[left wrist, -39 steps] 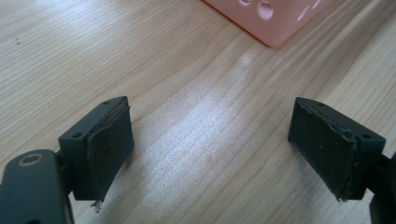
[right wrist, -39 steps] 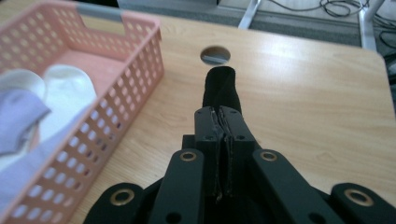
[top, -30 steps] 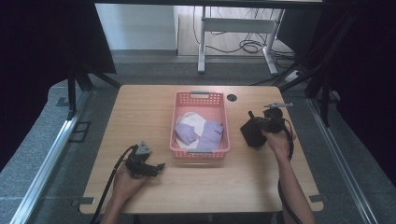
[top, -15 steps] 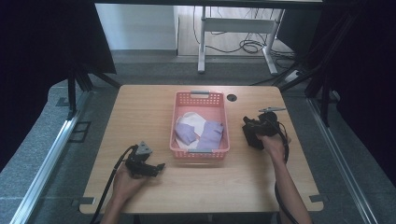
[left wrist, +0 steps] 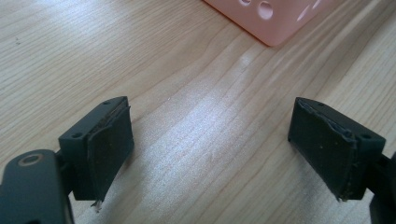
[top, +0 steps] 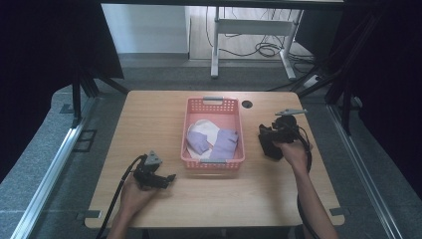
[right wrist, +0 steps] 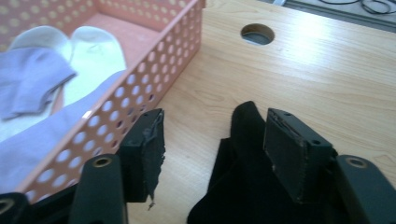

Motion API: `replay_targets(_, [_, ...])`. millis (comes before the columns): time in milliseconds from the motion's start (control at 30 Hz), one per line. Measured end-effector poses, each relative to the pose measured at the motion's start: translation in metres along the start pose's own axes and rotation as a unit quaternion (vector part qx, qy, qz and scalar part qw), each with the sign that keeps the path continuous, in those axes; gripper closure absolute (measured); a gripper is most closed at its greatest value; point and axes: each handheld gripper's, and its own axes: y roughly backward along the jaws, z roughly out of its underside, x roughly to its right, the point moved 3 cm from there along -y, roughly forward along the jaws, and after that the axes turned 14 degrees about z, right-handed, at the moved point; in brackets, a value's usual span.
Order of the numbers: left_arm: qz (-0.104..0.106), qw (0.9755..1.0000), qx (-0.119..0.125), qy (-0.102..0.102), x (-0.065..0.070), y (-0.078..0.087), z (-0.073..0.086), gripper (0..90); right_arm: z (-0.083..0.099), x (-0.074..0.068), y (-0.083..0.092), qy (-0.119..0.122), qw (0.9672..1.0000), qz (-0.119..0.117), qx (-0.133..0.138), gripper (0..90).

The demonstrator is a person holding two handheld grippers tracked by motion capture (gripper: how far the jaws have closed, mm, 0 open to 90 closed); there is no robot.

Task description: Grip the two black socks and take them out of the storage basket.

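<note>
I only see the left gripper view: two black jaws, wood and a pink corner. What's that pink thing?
Observer: It's a pink basket. A white sock and lavender socks lie inside it.
Operator: Where's the other gripper?
Observer: The right gripper is just right of the basket in the high view. Its jaws have just been opening.
Operator: Is it grabbing anything?
Observer: A black cloth lies between its jaws on the table, but one pad stands clear of it, so it isn't gripped.
</note>
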Motion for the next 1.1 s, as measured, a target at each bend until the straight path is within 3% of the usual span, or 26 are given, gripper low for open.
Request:
replay_targets(167, [0.0, 1.0, 0.0, 0.0, 0.0, 0.0, 0.0, 13.9, -0.003, -0.005, 0.009, 0.016, 0.9999, -0.007, 0.002, 33.3])
replay_targets(700, [0.0, 1.0, 0.0, 0.0, 0.0, 0.0, 0.0, 13.9, 0.001, -0.011, 0.027, 0.027, 0.9991, -0.032, 0.0, 25.4])
replay_targets(1100, [0.0, 1.0, 0.0, 0.0, 0.0, 0.0, 0.0, 13.9, 0.017, 0.0, 0.037, 0.015, 0.9996, -0.024, -0.003, 21.1])
